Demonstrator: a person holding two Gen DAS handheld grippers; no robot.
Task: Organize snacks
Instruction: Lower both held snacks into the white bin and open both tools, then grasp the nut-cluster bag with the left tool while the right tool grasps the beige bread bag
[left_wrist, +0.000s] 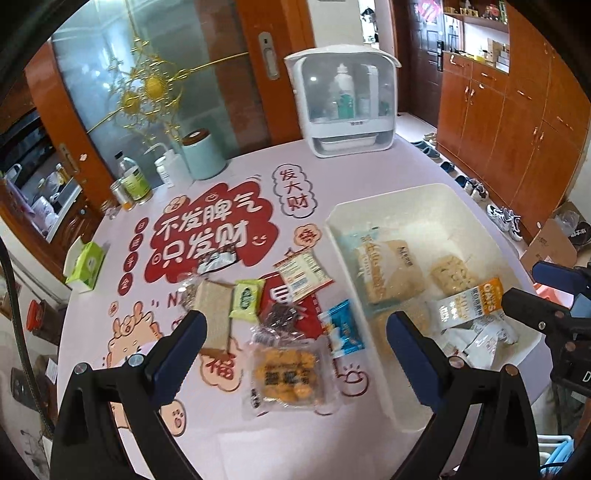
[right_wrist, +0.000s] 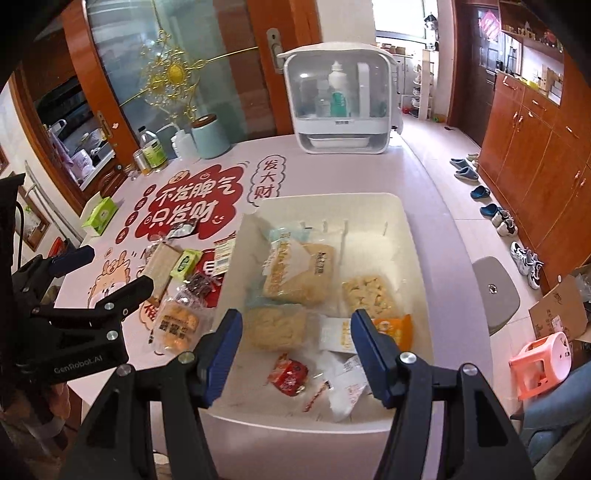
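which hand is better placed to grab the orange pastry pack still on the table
Left. Its open fingers frame the orange pastry pack; the right gripper hangs empty over the white bin.

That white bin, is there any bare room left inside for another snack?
Yes. The white bin is bare along its far wall, beyond the pale cracker packs. Its near half is crowded, around the red packet and orange oats packet.
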